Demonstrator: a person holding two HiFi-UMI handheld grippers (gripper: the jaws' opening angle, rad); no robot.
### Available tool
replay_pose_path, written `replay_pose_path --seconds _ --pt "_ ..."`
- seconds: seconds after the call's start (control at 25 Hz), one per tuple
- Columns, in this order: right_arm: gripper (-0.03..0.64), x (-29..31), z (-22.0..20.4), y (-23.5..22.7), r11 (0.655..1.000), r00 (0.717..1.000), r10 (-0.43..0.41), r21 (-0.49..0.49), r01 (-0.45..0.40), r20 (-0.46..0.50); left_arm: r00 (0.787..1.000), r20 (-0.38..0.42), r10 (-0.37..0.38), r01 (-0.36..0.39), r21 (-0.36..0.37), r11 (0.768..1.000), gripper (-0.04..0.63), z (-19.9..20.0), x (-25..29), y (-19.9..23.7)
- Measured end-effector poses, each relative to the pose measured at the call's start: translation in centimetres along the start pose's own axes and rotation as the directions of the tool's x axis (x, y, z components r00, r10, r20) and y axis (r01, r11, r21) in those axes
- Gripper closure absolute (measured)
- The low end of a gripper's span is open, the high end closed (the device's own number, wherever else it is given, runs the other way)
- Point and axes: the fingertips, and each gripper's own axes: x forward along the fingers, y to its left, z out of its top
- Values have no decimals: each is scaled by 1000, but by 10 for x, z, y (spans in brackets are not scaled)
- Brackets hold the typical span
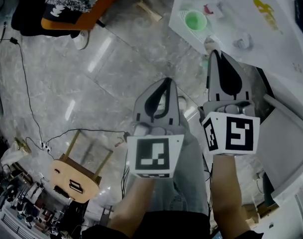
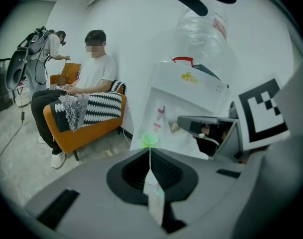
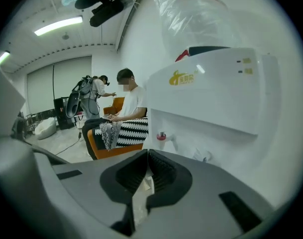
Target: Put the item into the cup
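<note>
Head view, step: reach not yet made, I judge; left gripper [image 1: 164, 82] and right gripper [image 1: 217, 55] are closed, short of the water dispenser [image 1: 270, 44].
Head view, count: one green cup [image 1: 195, 21], one crumpled white item [image 1: 243, 42] near it.
Left gripper view: jaws together, empty; cup [image 2: 150, 139] ahead.
Right gripper view: jaws together, empty; cup unseen.
Next: probably open one gripper over the item.

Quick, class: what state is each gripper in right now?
Left gripper: closed on a white packet.
Right gripper: closed on a white scrap; what it is cannot be told.
</note>
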Motion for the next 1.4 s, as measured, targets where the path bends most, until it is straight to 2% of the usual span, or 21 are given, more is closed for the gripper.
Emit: replay_pose_path --seconds 0.44,0.76,0.88,1.04,1.4 --pt "603 84 -28 -8 995 994 -44 -94 35 -97 1000 -18 7 -8 -17 1000 581 3 17 15" --pt "603 110 -53 -26 992 984 -79 -112 62 -160 998 -54 34 -36 -35 999 581 -10 21 29" --pt "603 121 -63 -29 991 981 -78 -123 56 -179 998 -57 30 -31 -14 999 581 -14 22 29" --pt "603 138 -75 -31 987 974 -73 -155 40 -213 998 -59 33 -35 -32 999 581 -13 23 29" --pt "603 141 -73 -29 987 980 -48 -160 17 -192 998 -58 24 -26 -24 999 581 -18 22 24"
